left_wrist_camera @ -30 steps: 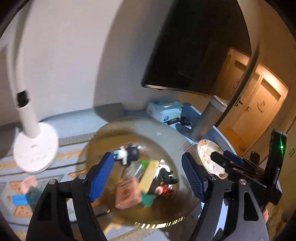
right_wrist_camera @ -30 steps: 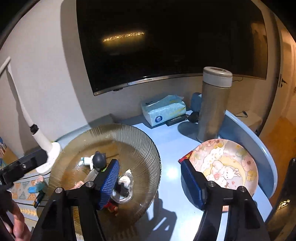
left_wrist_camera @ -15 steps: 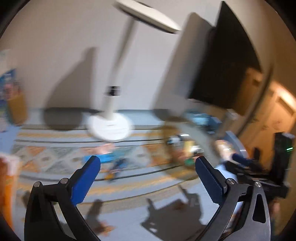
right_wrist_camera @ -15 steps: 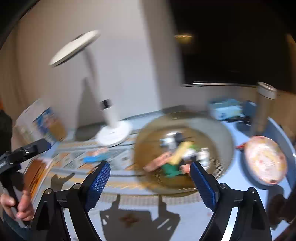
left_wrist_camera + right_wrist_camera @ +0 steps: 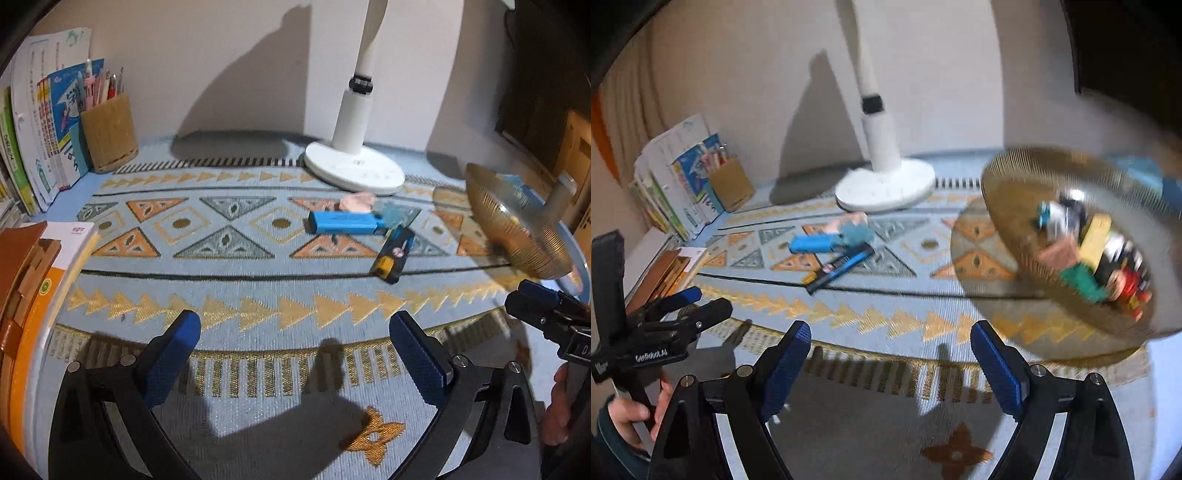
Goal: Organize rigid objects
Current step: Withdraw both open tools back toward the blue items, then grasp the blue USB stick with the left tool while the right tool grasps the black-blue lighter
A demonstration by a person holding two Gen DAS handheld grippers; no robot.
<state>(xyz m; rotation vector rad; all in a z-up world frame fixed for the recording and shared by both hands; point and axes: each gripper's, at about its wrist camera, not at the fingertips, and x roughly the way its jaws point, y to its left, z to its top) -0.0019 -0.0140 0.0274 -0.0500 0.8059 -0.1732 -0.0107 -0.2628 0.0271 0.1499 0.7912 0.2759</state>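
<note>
Toys lie in the bowl, right of the lamp base; stapler before it.

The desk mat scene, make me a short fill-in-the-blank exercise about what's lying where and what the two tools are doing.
1. The blue stapler lies on the patterned ____.
2. The white lamp base stands ____ the stapler, nearer the wall.
3. Both the left tool and the right tool are ____ and hold nothing.
4. The small toys sit inside the amber glass ____.

Missing words: mat; behind; open; bowl

Blue stapler, pen-like tool, toy-filled bowl
</note>
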